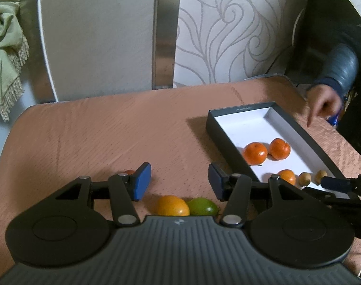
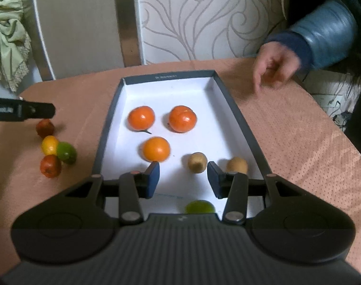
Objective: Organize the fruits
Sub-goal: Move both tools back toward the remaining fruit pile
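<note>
A shallow dark cardboard box with a white floor (image 2: 230, 109) sits on the brown cloth-covered table (image 2: 299, 147); in it lie three orange mandarins (image 2: 141, 118), two small brown kiwis (image 2: 197, 162) nearer the camera and a green lime (image 2: 200, 206) nearest; left of the box, on the cloth, cluster a small yellow lemon (image 2: 49, 145), a second green lime (image 2: 66, 153) and two small red fruits (image 2: 50, 166).

Light: soft, dim indoor, from above
Shadows: faint, beside box (image 2: 235, 109)
Glare: small glints on oranges (image 2: 182, 118)
Blur: hand (image 2: 273, 68), green fruit (image 2: 200, 206) smeared
Edges: fisheye bending, dark corners

Black claw (image 2: 183, 180) with blue pads (image 2: 153, 177), silver pivot screws (image 2: 129, 215).
</note>
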### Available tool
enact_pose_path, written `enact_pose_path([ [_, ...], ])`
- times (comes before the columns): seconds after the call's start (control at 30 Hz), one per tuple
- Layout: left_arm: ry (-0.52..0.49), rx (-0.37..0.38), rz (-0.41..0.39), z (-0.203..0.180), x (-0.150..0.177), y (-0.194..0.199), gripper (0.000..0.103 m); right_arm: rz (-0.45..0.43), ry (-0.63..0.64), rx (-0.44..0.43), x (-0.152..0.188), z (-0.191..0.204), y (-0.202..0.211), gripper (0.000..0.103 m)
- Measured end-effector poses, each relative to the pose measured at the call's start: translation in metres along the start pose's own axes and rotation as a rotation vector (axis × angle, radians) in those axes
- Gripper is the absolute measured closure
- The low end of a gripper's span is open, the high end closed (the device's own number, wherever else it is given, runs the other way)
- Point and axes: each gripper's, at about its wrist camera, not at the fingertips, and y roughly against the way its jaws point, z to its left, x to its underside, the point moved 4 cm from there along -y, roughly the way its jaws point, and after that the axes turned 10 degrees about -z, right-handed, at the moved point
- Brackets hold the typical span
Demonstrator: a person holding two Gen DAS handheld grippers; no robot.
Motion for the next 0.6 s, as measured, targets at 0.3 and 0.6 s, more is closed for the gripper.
enact_pose_path([
  [0.3, -0.002, -0.023, -0.007, 0.022, 0.006, 0.008, 0.044, -0.045, 0.081, -0.08, -0.008, 0.042, 0.014, 0.056],
  [0.6, 0.031, -0.041, 0.019, 0.047, 0.021, 0.017, 0.044, -0.048, 0.107, -0.127, -0.005, 0.063, 0.023, 0.057],
])
